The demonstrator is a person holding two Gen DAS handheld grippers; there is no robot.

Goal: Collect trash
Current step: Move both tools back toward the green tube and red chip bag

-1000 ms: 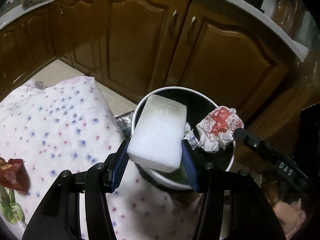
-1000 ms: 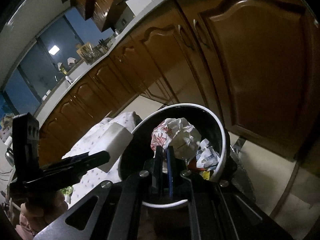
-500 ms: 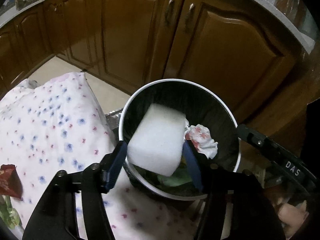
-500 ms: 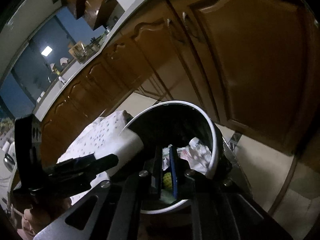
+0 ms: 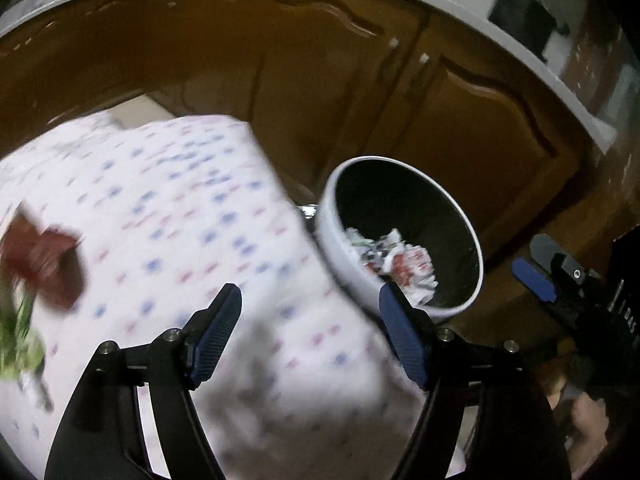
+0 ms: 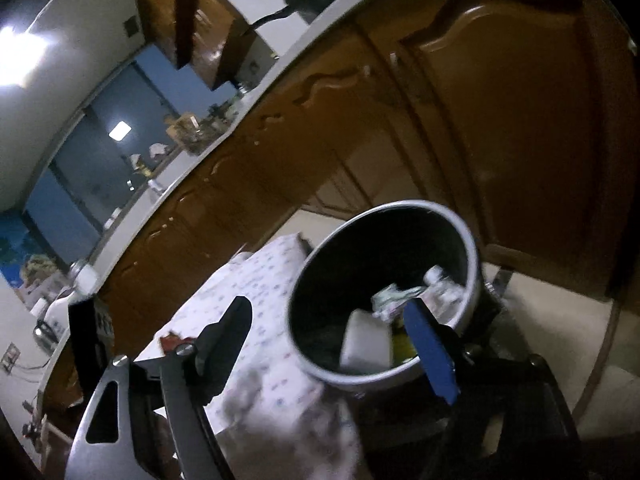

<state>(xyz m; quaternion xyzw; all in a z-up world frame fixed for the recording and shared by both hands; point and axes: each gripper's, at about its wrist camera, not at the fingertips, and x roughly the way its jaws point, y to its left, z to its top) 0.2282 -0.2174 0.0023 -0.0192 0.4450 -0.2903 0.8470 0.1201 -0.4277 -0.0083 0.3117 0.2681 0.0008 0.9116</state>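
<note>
Wooden cabinets point(image 5: 328, 92) fill the top half of both views, w/ a pale counter edge above. Below them, left & centre of the left wrist view, a table under a white cloth w/ small blue/red dots point(image 5: 192, 216); much of it is motion-blurred.

Round bin point(image 5: 404, 236), white rim, dark inside, sits lower right of centre in the left view & centre-right in the right view point(image 6: 384, 292), just beside the table edge. Inside: a white foam block point(image 6: 366, 346) leaning near the bin's lower-left wall, plus crumpled red-printed paper point(image 5: 412, 264) & other scraps.

Trash not yet binned: a dark red wrapper point(image 5: 44, 264) at far left of the left view, on the cloth, w/ something green point(image 5: 16, 340) just below it; both blurred, can't ID the green item.

Left gripper point(image 5: 310, 336): tongs spread wide, nothing between them. Right gripper point(image 6: 344, 338): tongs also wide apart, holding nothing; seen too at right edge of the left view point(image 5: 560, 280).

Handling, my guess: the wrapper looks thin, light, crinkly — won't resist a pinch but may slide on cloth or flutter. Best to take it at a raised fold or bunched middle, not a flat edge. Low breakage risk; main risk is a missed pinch or snagging the cloth.
</note>
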